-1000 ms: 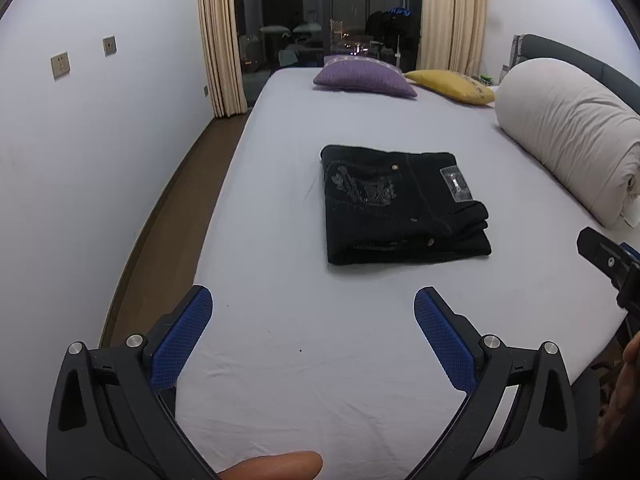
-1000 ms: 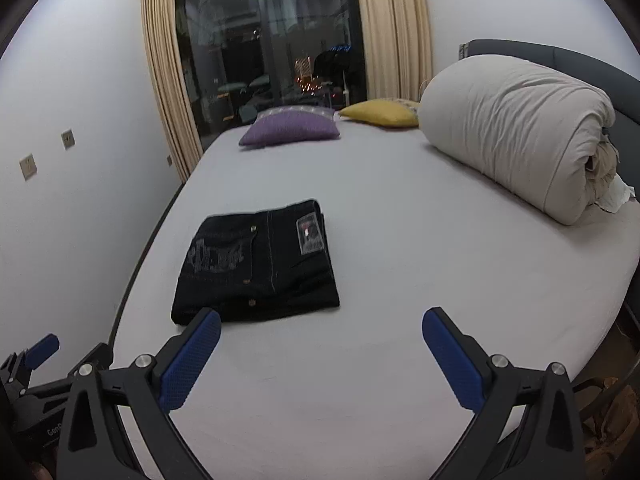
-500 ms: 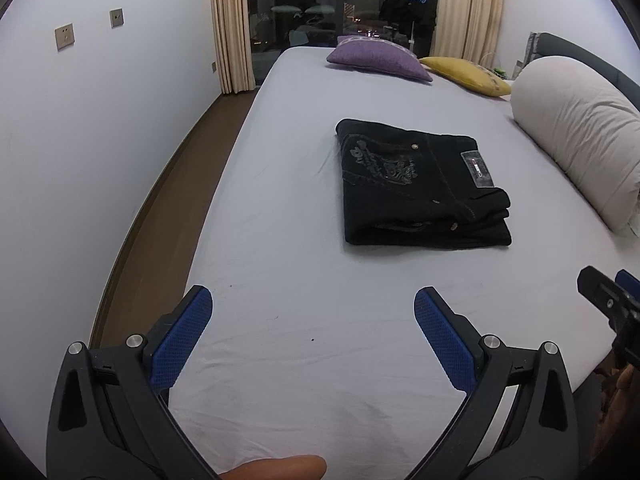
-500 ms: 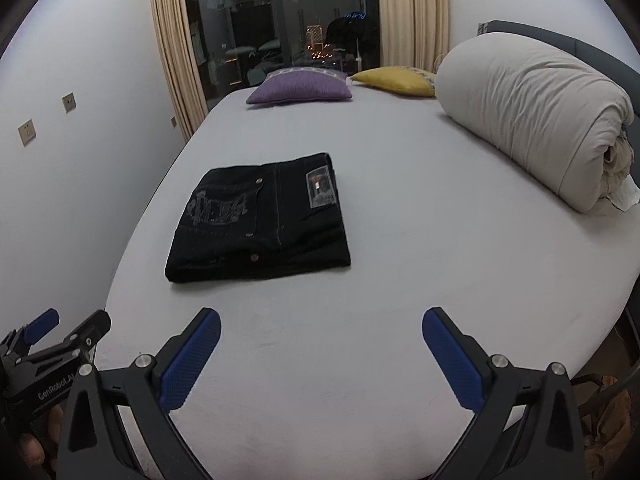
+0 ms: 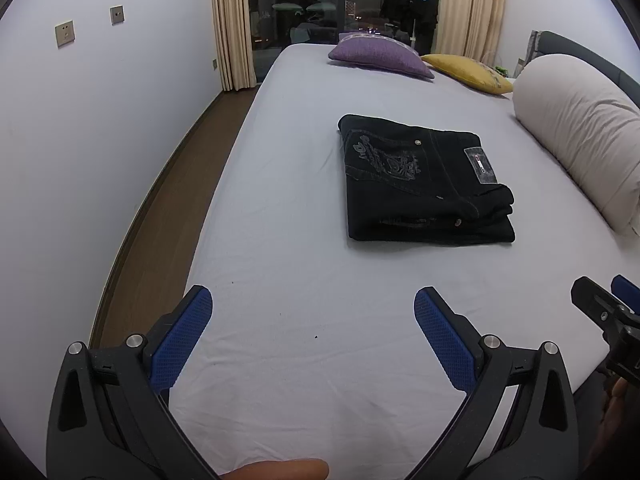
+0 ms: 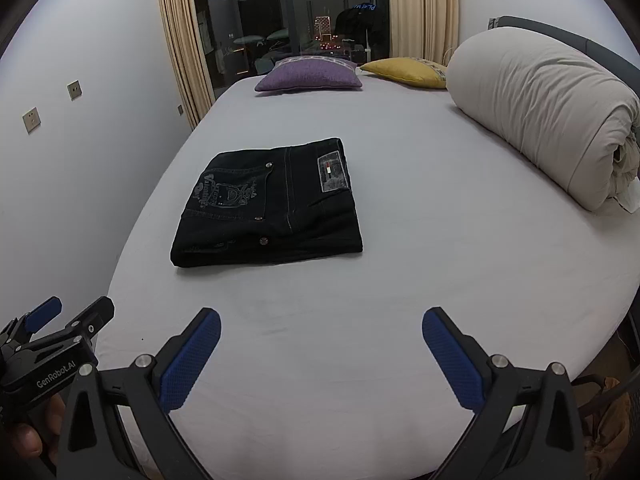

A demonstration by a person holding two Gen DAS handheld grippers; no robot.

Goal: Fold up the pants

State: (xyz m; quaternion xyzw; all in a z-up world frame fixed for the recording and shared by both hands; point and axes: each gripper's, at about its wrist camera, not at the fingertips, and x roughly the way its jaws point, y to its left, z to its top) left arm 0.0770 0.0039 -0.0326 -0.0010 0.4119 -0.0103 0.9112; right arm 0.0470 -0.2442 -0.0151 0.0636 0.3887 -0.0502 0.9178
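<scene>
Pants (image 5: 424, 184) already folded, centre frame on bed (image 5: 304, 320). Left hand-held gripper (image 5: 312, 320), right hand-held gripper (image 6: 320, 340) both spread wide, empty. Risk: further contact would likely drag top layers, undoing stack.

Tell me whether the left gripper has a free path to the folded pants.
Probably yes: the left gripper is open and empty, and only bare sheet lies between it and the folded pants.

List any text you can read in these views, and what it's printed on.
"GenRobot.AI": on the left gripper body, seen in the right wrist view.
Embroidered lettering on the black pants back pocket: too blurred to read.
Waistband patch: small flag-like mark, no legible words.
Dark jacket by the window: lettering unreadable.
</scene>
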